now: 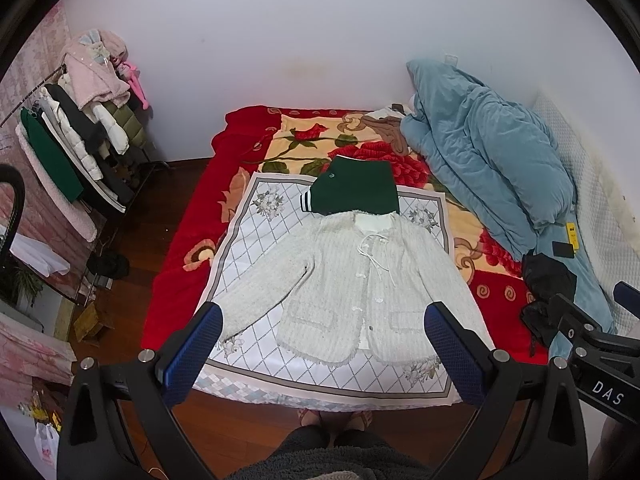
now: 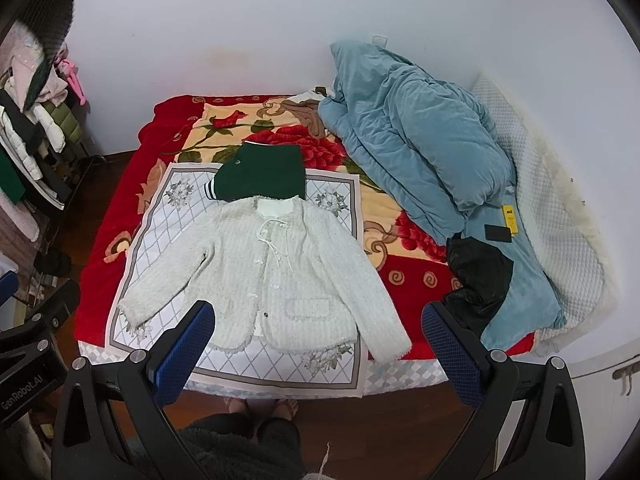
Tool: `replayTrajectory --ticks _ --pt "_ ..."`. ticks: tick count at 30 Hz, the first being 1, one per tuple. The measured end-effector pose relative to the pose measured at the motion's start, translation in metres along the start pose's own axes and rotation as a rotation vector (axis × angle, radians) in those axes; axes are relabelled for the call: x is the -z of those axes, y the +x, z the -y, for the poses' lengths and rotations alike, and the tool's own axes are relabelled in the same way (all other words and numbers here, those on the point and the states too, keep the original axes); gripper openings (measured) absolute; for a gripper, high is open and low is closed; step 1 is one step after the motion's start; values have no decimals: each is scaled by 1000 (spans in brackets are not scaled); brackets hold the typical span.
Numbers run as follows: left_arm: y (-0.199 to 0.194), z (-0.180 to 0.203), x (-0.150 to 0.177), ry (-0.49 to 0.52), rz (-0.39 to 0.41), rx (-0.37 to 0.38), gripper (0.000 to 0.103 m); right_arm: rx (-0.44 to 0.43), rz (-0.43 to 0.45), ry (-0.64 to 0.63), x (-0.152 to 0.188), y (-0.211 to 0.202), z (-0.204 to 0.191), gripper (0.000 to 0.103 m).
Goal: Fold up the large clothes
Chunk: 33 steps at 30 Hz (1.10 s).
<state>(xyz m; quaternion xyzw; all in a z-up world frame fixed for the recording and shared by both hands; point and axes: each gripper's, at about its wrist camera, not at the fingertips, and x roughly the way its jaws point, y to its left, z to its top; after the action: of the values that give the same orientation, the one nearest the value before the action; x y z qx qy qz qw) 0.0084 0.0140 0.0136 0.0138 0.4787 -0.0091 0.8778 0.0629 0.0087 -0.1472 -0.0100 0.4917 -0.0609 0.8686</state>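
A white knitted cardigan (image 1: 344, 284) lies flat and face up on a white patterned cloth (image 1: 248, 240) on the bed, sleeves spread to both sides; it also shows in the right wrist view (image 2: 272, 268). A folded dark green garment (image 1: 356, 188) lies just beyond its collar, seen too in the right wrist view (image 2: 264, 176). My left gripper (image 1: 324, 344) is open and empty, held high above the cardigan's hem. My right gripper (image 2: 316, 340) is open and empty, also high above the near edge of the bed.
A blue duvet (image 1: 488, 160) is heaped on the right of the bed over a red floral blanket (image 1: 180, 224). A black garment (image 2: 476, 280) lies at the right. A clothes rack (image 1: 80, 140) stands at the left. My feet (image 1: 336, 420) are on the wooden floor.
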Motion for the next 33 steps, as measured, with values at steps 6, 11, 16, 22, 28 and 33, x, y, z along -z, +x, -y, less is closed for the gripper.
replayTrajectory --ticks 6,11,16,22,28,33 --pt "-5 -11 -4 -3 3 -3 103 -2 2 -2 -4 -2 -3 103" --pt "-4 -10 -2 -4 2 -2 103 -2 1 -5 -7 -3 -7 103" --pt "-5 -11 -4 -6 2 -2 103 -8 7 -9 -6 -6 -8 103" --pt "-5 -12 -3 -6 4 -2 103 -8 5 -10 -6 -5 -9 103" --pt "-5 -10 -3 -3 4 -2 103 -11 4 -8 -6 -6 -9 103" --pt "-5 -11 -3 -4 5 -1 103 -9 5 -7 -6 -6 -10 103"
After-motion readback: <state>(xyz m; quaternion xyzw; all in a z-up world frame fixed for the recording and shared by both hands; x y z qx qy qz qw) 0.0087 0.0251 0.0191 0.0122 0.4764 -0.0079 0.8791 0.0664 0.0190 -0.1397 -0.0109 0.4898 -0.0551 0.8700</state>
